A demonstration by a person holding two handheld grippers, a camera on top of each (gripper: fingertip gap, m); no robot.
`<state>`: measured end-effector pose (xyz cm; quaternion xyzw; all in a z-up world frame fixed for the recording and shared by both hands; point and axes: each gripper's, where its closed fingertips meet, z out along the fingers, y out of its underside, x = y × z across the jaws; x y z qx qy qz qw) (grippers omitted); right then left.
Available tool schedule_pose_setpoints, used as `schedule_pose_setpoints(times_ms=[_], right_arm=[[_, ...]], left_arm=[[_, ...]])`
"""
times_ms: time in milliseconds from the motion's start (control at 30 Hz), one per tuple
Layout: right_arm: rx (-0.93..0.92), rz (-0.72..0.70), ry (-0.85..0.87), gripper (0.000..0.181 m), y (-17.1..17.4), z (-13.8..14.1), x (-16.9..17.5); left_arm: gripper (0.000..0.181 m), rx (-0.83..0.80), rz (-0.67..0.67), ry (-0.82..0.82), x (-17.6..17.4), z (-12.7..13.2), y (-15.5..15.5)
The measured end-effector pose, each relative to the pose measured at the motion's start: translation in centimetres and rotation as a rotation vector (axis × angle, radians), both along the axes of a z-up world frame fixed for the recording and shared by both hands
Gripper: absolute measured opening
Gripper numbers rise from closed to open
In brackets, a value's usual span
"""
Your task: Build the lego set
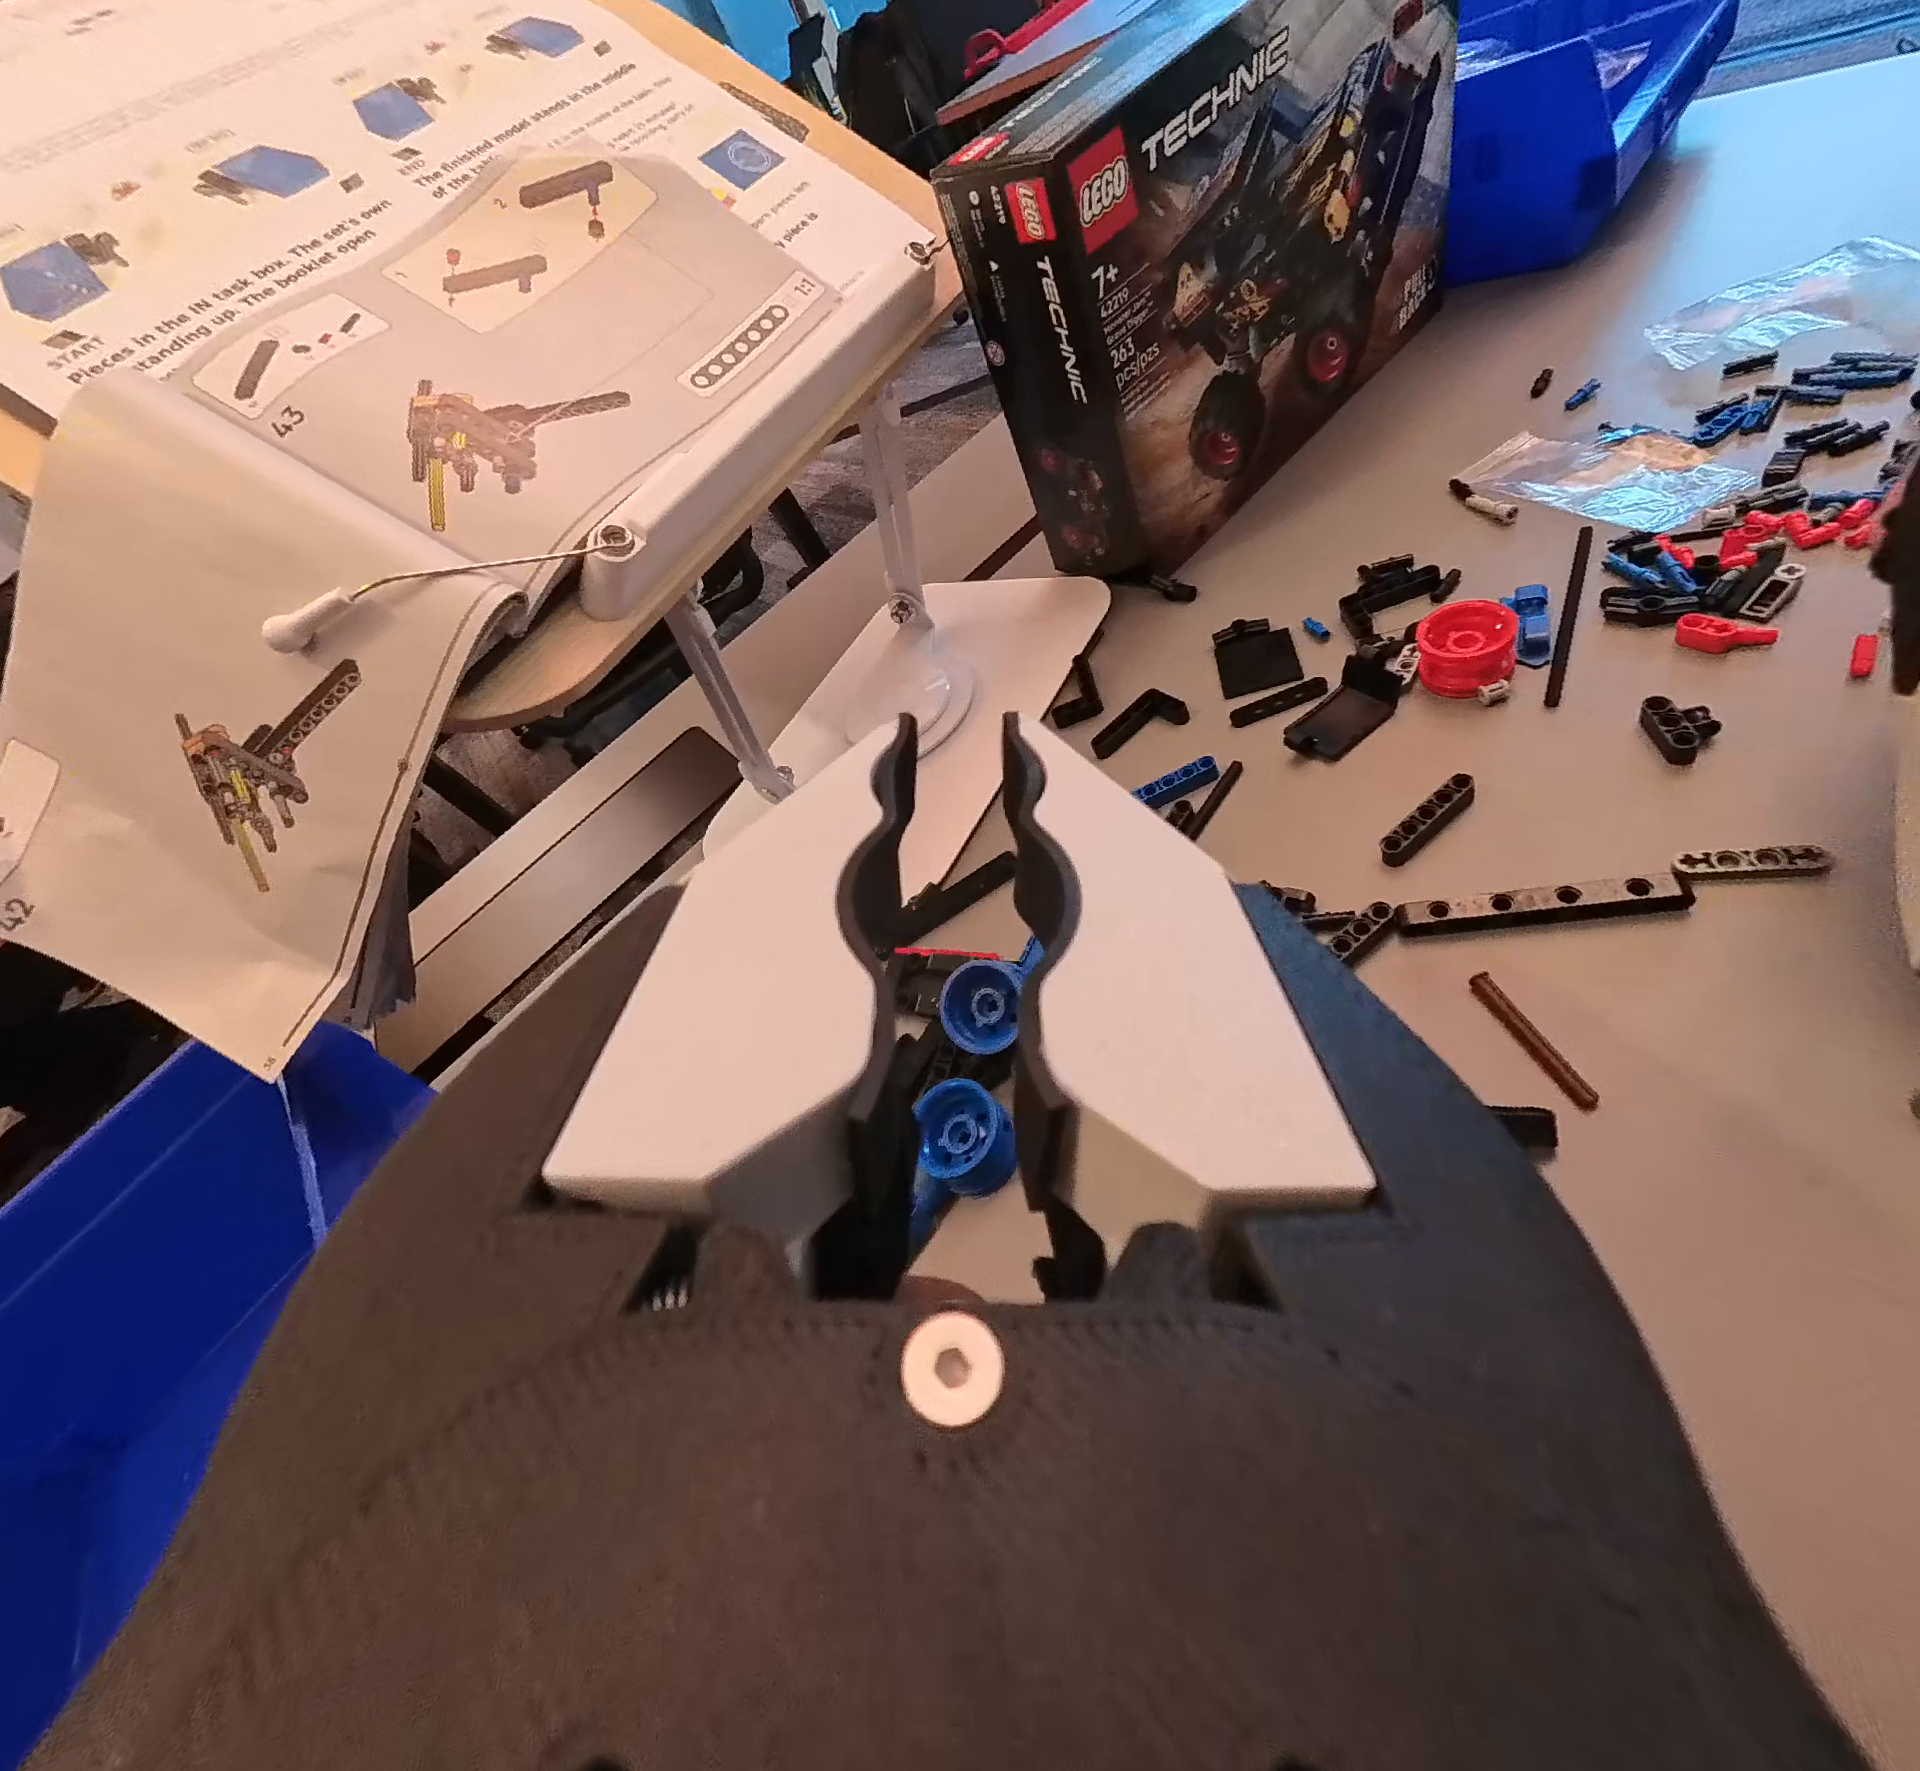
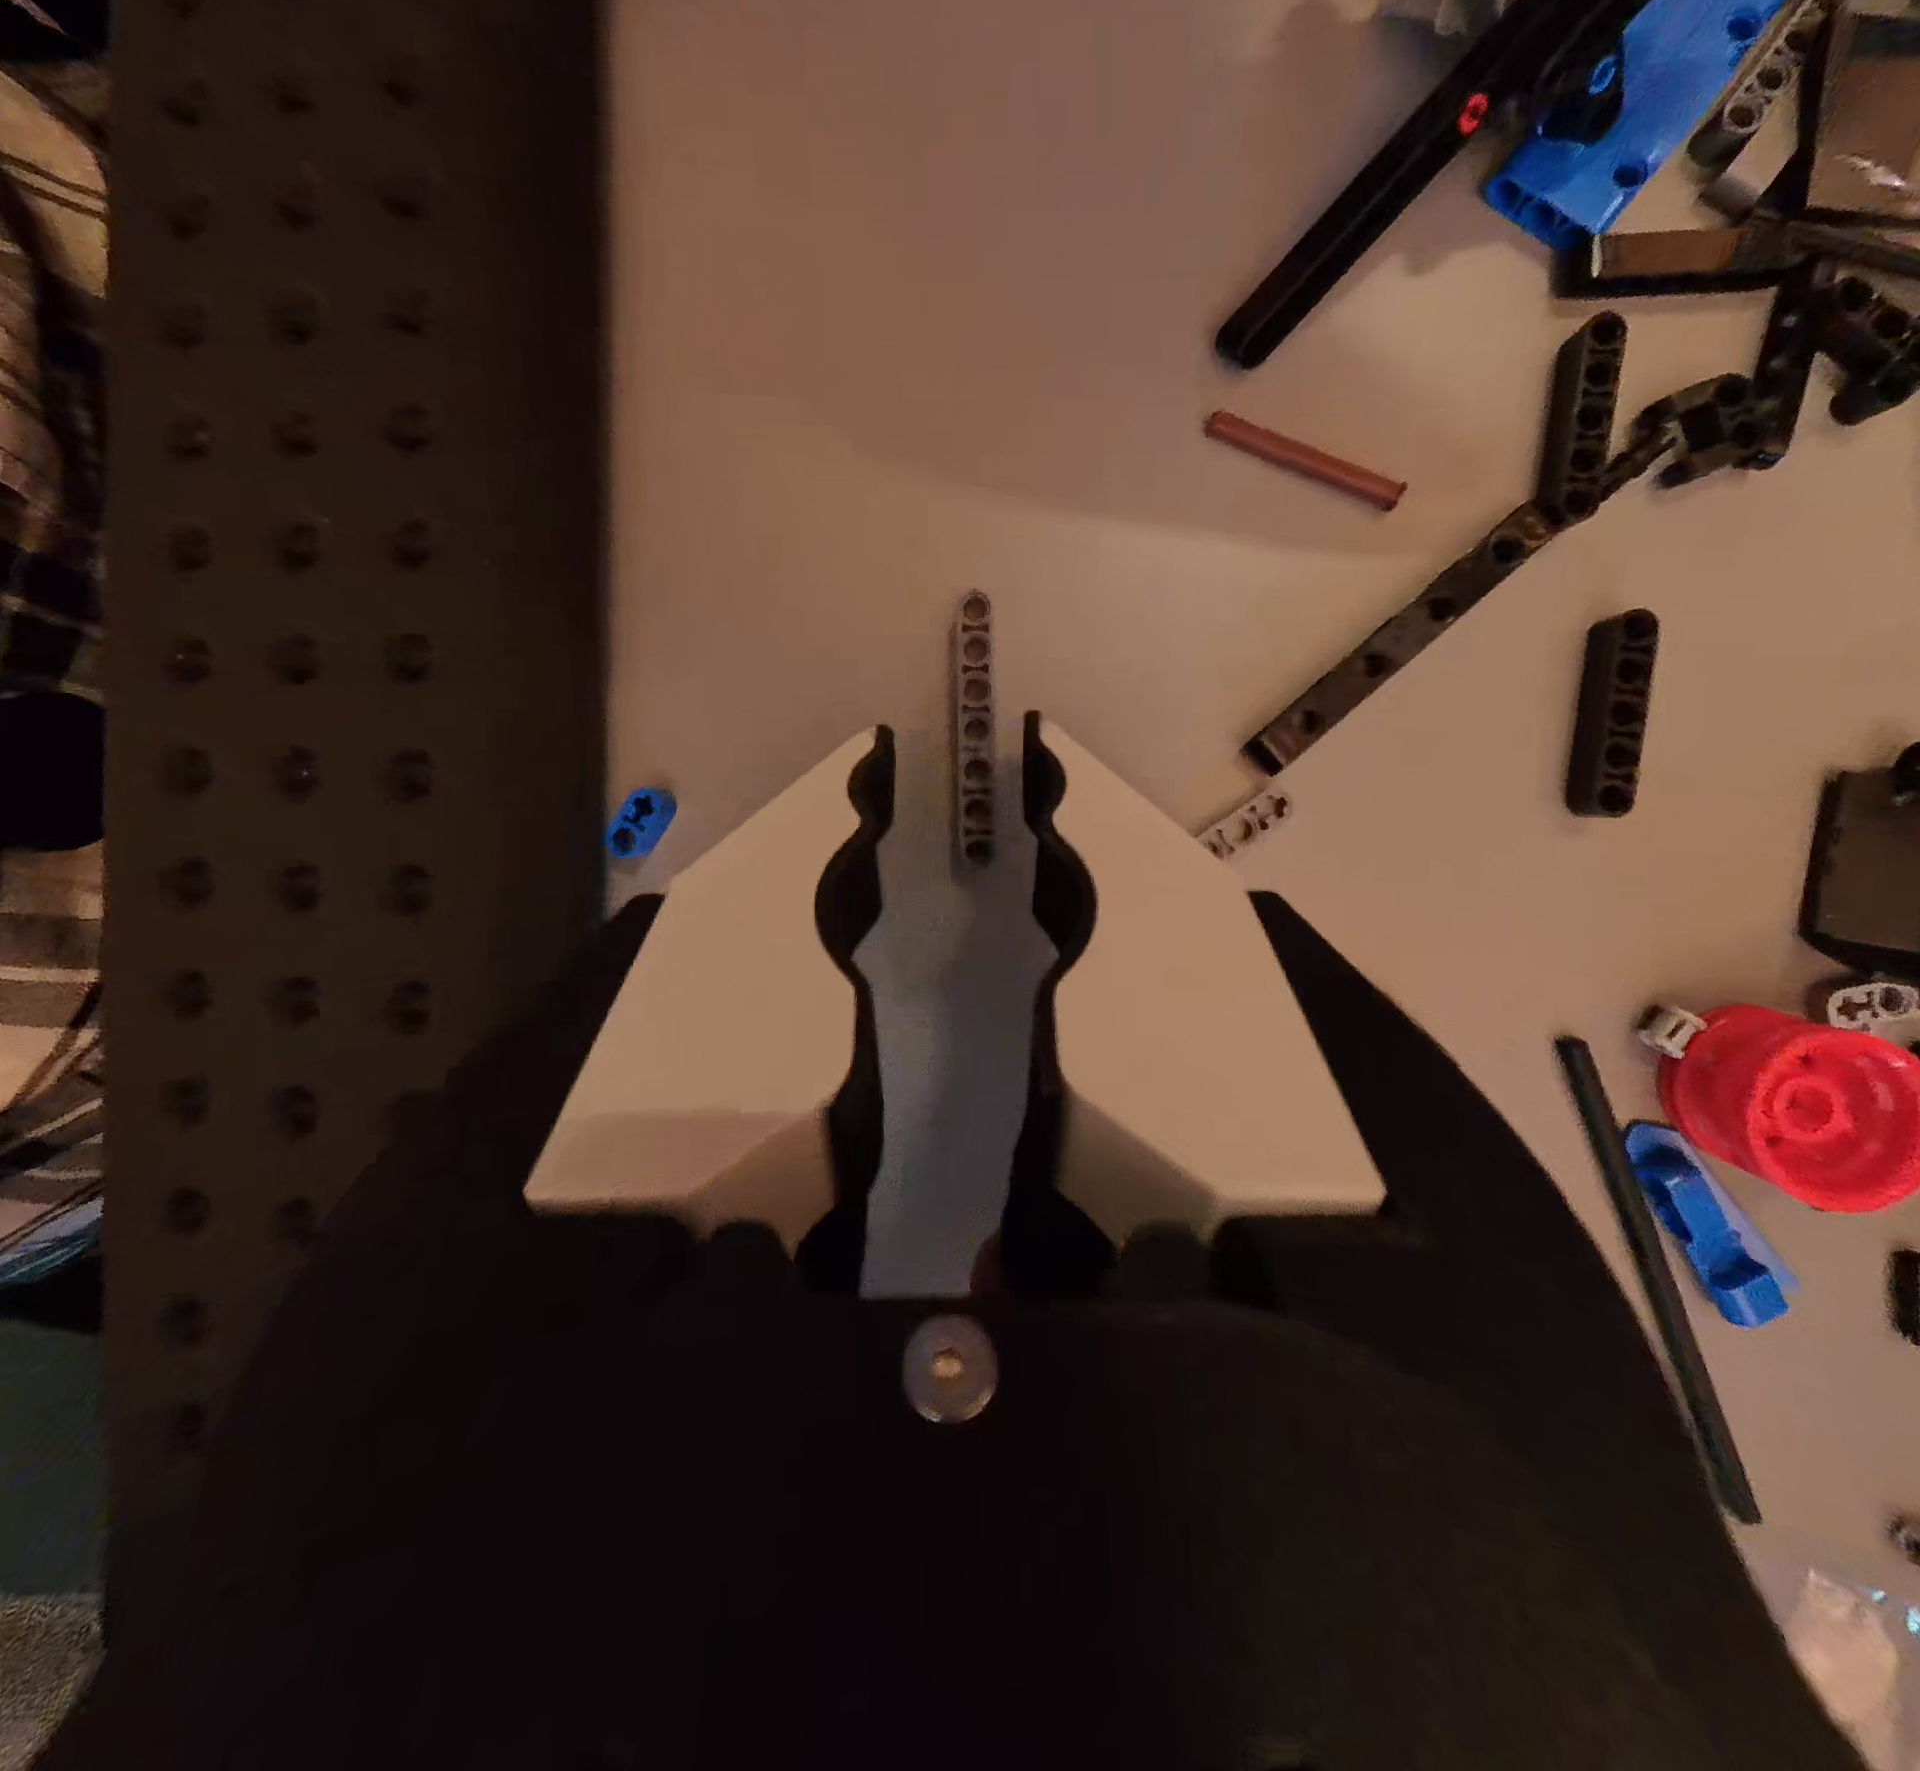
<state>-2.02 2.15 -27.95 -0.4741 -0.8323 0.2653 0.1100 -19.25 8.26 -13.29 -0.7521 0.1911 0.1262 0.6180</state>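
The left gripper [image 1: 958, 734] is held above the tabletop [image 1: 1714, 1150], and its jaws are clamped on a partly built assembly [image 1: 961, 1046] of black beams with two blue hubs, which is seen deep in the gap between the fingers. The fingertips themselves stand slightly apart, because the assembly is gripped farther back. It is judged that the assembly is kept lifted in this way so that a new piece can be joined to it from the other side.

The right gripper [image 2: 956, 734] is pointed down at the tabletop, with its jaws apart and nothing held between them. A grey beam [image 2: 975, 729] with a row of holes lies flat on the tabletop, and its near end is framed between the open fingertips; contact cannot be confirmed. The gripper seems to be lined up along the beam so that it can be closed on the narrow sides.

An instruction booklet [image 1: 312, 433] is propped open on a stand [image 1: 914, 641] to the left, probably so that the step can be read during the work. The set box [image 1: 1205, 308] stands behind the loose pieces, among them a red wheel hub [image 1: 1465, 646] and a brown axle [image 2: 1304, 474], which are spread out on the tabletop within reach.
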Motion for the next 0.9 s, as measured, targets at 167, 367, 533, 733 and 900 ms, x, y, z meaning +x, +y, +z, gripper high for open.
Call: schedule_pose_setpoints(times_ms=[167,367,533,733,900], right_arm=[[0.004,-0.028,0.004,0.005,0.5,-0.5,-0.4],[0.182,-0.047,0.262,0.004,8.0,8.2,-5.2],[0.304,-0.043,0.365,0.004,17.9,17.3,-11.2],[0.397,0.012,0.388,0.004,25.2,21.2,-17.4],[0.574,0.122,0.361,0.004,27.7,19.5,-19.7]], left_arm=[[0.014,-0.004,-0.005,0.009,0.2,-0.1,0.0],[0.014,-0.002,-0.002,0.0,0.1,-0.1,0.0],[0.014,-0.011,-0.003,0.003,0.0,-0.4,0.2],[0.013,-0.01,-0.013,0.001,0.2,-0.4,0.1],[0.014,-0.021,-0.017,0.001,0.3,-0.7,0.2]])
